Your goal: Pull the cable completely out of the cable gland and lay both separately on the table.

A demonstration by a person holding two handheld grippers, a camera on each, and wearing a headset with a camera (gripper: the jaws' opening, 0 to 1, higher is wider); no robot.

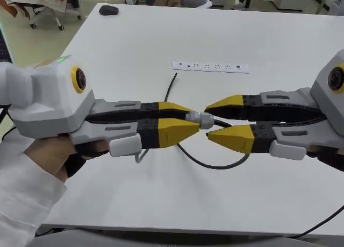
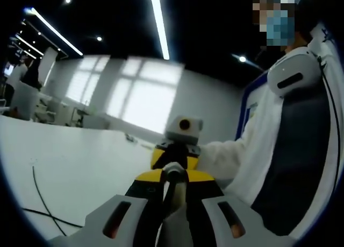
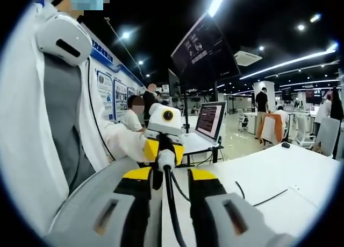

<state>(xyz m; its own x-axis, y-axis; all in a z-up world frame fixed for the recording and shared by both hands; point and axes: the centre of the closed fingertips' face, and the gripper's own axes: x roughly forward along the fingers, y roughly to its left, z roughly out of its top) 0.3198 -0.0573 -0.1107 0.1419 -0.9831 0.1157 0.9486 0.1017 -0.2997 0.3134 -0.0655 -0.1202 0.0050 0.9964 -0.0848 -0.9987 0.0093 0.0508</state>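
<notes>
Above the white table, a small grey cable gland is held by its body in my left gripper, which is shut on it. The gland sits between the yellow tips of the left gripper. A black cable leaves the gland, passes between the jaws of my right gripper, loops down onto the table and runs back under the left gripper. The right gripper stands open, with the cable running down the gap and the gland just ahead of its tips.
A white power strip lies on the table beyond the grippers, and a dark mouse lies at the far edge. Another black cable crosses the near right corner. A laptop stands on a neighbouring desk.
</notes>
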